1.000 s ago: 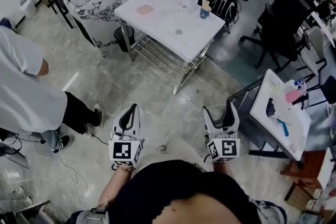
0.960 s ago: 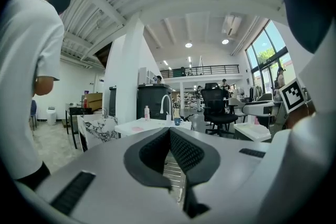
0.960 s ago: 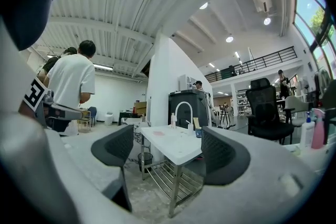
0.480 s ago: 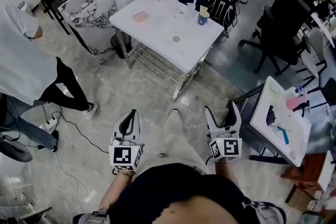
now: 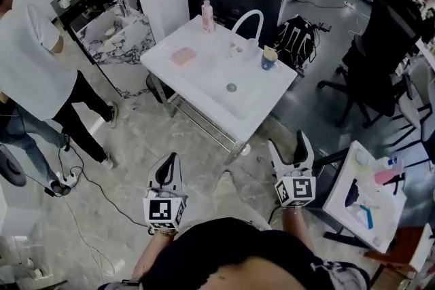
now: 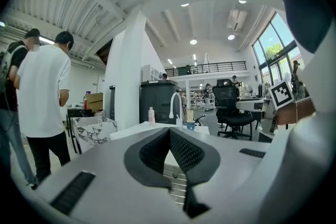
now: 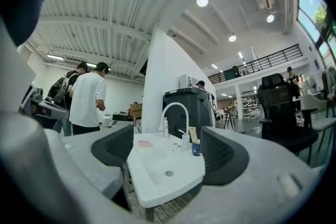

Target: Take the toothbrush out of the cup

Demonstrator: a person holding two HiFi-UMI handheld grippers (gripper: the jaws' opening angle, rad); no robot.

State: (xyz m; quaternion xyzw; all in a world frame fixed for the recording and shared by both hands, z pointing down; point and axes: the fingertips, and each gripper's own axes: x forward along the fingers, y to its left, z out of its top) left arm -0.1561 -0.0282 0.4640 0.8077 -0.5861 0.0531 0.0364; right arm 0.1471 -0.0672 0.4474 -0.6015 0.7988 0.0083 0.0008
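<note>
A small blue cup stands at the far right corner of the white sink table, beside the white arched faucet. A pale toothbrush sticks up out of the cup. The right gripper view shows the cup and the toothbrush between the jaws, far off. Both grippers hang low over the floor, well short of the table. My left gripper has its pads pressed together, empty. My right gripper is open and empty.
On the sink table there are a pink bottle, a pink soap and a clear glass. A person in a white shirt stands at the left. A backpack, a black chair and a small white table are at the right.
The sink table has come nearer and lower in the head view as I walk toward it. The person in white has moved back to the left. The grippers keep their pose.
</note>
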